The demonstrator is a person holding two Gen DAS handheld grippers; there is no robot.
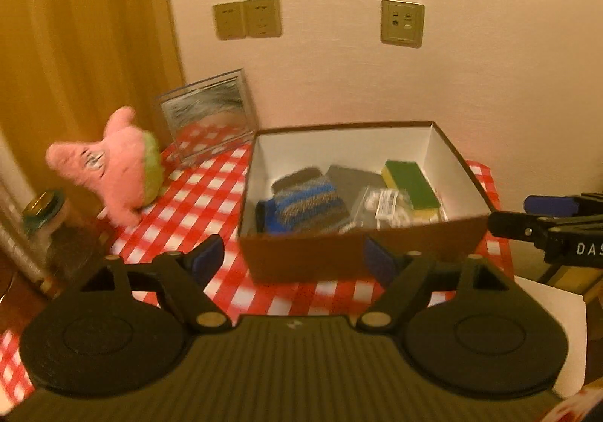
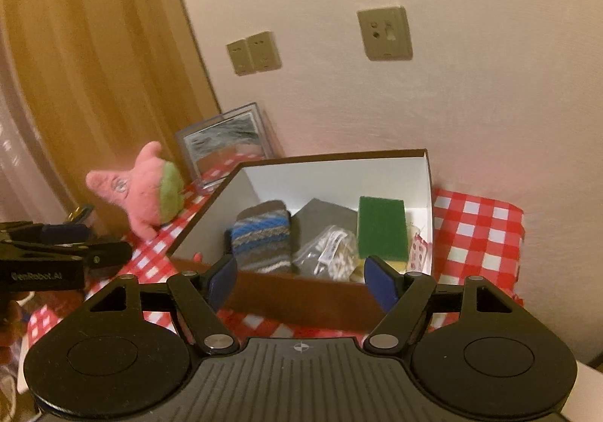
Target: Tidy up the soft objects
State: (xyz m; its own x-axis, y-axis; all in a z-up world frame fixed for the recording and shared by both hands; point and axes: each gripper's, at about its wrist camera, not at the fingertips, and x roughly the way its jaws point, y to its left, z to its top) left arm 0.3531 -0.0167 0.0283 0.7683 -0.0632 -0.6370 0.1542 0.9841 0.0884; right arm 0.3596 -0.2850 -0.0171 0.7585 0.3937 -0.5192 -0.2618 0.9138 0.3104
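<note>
Both the left gripper [image 1: 294, 258] and right gripper [image 2: 299, 279] are seen with jaws spread and empty before the box [image 1: 361, 256], the pink plush [image 1: 113, 165] standing on the bench [image 1: 196, 196] left of it.

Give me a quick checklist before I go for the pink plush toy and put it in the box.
1. Left claw open and empty: ok.
2. Right claw open and empty: ok.
3. Pink plush toy still outside the box, on the checked cloth: ok, ready to pick.
4. Box open on top: ok.
5. Room in the box beside the striped knit piece, green sponge and plastic bag: cannot tell.
6. Clear case near the toy, out of the path: cannot tell.
</note>
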